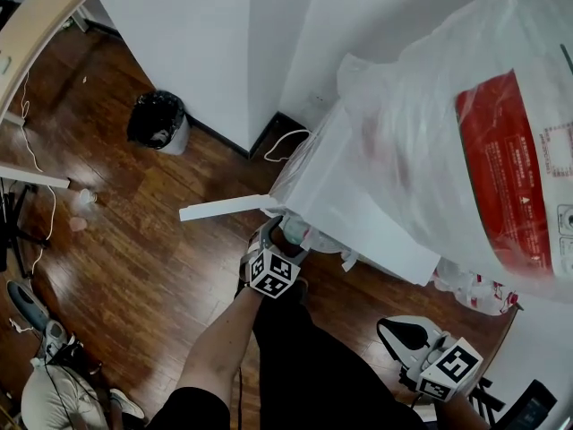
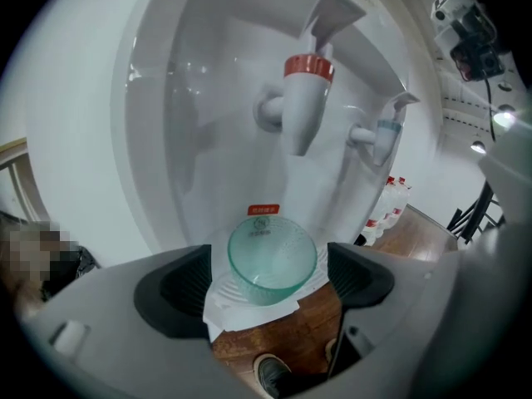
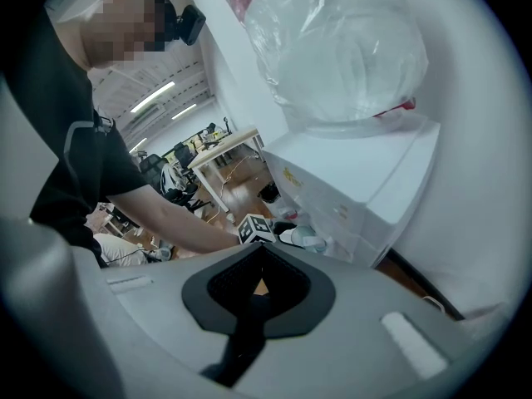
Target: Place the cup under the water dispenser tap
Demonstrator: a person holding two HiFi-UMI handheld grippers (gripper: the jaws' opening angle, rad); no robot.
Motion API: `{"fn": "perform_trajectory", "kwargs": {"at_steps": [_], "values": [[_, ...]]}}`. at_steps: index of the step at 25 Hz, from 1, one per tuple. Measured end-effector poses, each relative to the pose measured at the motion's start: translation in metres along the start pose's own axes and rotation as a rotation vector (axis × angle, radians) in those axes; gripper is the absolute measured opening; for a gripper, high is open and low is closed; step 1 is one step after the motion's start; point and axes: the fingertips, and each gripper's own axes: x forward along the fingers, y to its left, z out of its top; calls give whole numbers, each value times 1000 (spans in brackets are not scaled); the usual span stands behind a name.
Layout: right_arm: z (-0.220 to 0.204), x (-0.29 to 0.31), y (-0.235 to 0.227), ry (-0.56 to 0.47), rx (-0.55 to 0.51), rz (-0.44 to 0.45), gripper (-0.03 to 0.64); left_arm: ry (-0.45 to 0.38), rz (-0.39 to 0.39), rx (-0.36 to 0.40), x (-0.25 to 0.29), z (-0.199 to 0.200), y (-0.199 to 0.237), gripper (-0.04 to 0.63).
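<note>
Letting go looks like step in hand: green cup (image 2: 272, 258) sits on white drip tray (image 2: 237, 310), roughly under red tap (image 2: 303, 98). Left gripper (image 2: 268, 277) jaws spread, clear of cup. Back straight out, no nudging. Right gripper (image 3: 258, 288) jaws pressed together, empty.

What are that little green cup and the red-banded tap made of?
The cup is translucent pale green with a pebbled wall: glass or clear plastic, I cannot tell which. The tap is smooth, glossy white with a red band, probably moulded plastic.
</note>
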Motion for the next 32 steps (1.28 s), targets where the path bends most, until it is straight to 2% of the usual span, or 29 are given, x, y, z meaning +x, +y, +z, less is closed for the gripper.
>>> {"fn": "perform_trajectory", "kwargs": {"at_steps": [3,7,11,13,15,17,19,21,26,27,29,30,32], "values": [[10,2,4,-19,13,18,0,-34,0,-5,-7,11,-4,434],[26,6,6,-11,-67,21,0,-56,2,-32,-21,18,-10,431],[31,12,8,17,-78,18,0,-59,27,-27,-40,18,-11,422],[19,15,10,130,-74,23,0,-42,41,-20,-47,15,-13,422],[-11,18,16,374,-75,66,1,-30,46,-29,-56,13,-16,419],[-39,19,26,621,-125,115,2,-27,54,-46,-69,14,-16,415],[-48,19,31,739,-192,117,2,-31,62,-57,-79,19,-19,411],[-44,21,36,762,-211,120,2,-41,68,-68,-87,28,-20,407],[-28,21,51,707,-216,150,2,-94,90,-61,-112,63,-26,392],[-25,19,51,697,-226,148,2,-110,108,-54,-118,73,-26,378],[-21,15,52,673,-238,154,2,-156,136,-67,-132,93,-25,299],[-20,14,54,656,-236,162,2,-187,133,-91,-142,103,-27,257],[-17,11,59,614,-223,178,2,-251,92,-147,-161,121,-35,239]]}}
